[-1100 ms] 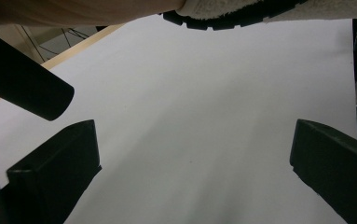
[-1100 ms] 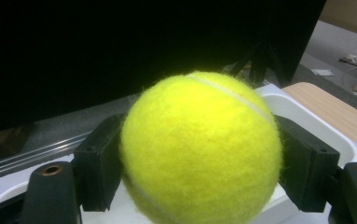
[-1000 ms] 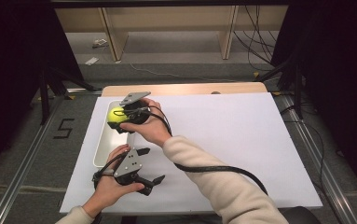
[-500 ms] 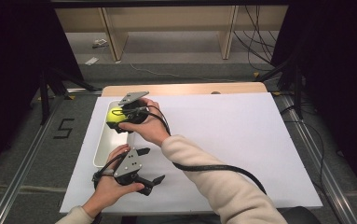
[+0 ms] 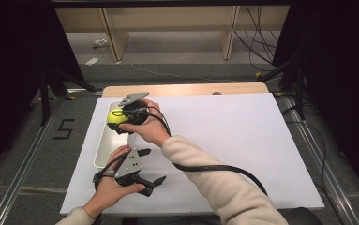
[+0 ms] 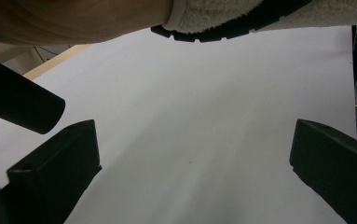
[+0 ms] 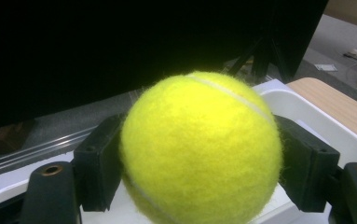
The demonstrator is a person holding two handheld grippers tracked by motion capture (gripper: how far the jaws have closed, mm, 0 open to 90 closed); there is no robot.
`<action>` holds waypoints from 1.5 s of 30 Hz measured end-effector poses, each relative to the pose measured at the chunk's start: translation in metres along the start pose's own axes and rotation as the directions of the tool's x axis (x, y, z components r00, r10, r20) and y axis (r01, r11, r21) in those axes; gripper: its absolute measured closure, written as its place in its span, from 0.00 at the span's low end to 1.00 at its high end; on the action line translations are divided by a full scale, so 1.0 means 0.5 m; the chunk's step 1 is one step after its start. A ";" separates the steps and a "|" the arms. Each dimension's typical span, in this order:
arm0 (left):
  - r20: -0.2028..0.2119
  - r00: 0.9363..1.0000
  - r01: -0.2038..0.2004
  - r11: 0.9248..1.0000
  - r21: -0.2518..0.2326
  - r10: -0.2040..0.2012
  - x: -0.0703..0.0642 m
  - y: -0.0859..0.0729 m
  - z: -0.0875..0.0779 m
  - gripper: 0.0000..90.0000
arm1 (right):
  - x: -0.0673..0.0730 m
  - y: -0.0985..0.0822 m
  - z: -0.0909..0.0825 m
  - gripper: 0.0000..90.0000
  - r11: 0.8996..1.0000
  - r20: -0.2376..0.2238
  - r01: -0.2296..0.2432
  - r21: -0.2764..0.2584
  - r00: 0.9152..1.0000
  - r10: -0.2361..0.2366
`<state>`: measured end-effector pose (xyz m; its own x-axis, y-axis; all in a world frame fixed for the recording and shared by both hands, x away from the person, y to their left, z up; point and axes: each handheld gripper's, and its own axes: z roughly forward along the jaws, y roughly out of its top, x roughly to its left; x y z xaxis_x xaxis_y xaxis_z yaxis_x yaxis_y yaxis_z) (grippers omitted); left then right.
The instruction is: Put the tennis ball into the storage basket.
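Note:
A yellow tennis ball (image 5: 115, 116) (image 7: 202, 147) sits between the jaws of my right gripper (image 5: 119, 119), which is shut on it and holds it over the far end of a long white tray (image 5: 103, 151). In the right gripper view the black pads (image 7: 99, 170) press on both sides of the ball, with the tray's rim (image 7: 325, 121) just behind. My left gripper (image 5: 150, 168) rests low over the white sheet near the front left. Its jaws stand wide apart with nothing between them, as the left gripper view shows with bare white sheet (image 6: 199, 140) between them.
A white sheet (image 5: 243, 140) covers most of the table, with a strip of bare wood (image 5: 186, 89) at its far edge. The right forearm and its black cable (image 5: 214, 168) cross above the left gripper. Dark floor and metal rails lie to both sides.

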<state>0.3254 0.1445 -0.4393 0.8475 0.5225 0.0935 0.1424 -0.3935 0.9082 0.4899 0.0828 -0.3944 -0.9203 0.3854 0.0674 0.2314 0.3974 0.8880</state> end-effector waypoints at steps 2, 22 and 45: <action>0.001 1.000 0.001 1.000 0.000 -0.001 0.000 0.000 0.000 0.01 | 0.000 0.000 0.000 0.29 1.000 -0.003 0.001 0.005 1.000 -0.001; 0.002 1.000 0.001 1.000 0.000 -0.001 0.000 0.000 0.000 0.01 | 0.007 -0.014 0.020 0.29 0.999 -0.022 0.019 0.046 1.000 -0.018; 0.002 1.000 0.000 1.000 0.000 0.000 0.000 0.000 0.000 0.01 | 0.010 -0.026 0.036 0.29 0.996 -0.018 0.036 0.076 0.999 -0.035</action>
<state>0.3252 0.1445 -0.4392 0.8486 0.5209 0.0922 0.1429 -0.3934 0.9082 0.4882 0.0946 -0.4136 -0.9333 0.3565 0.0440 0.2210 0.4731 0.8528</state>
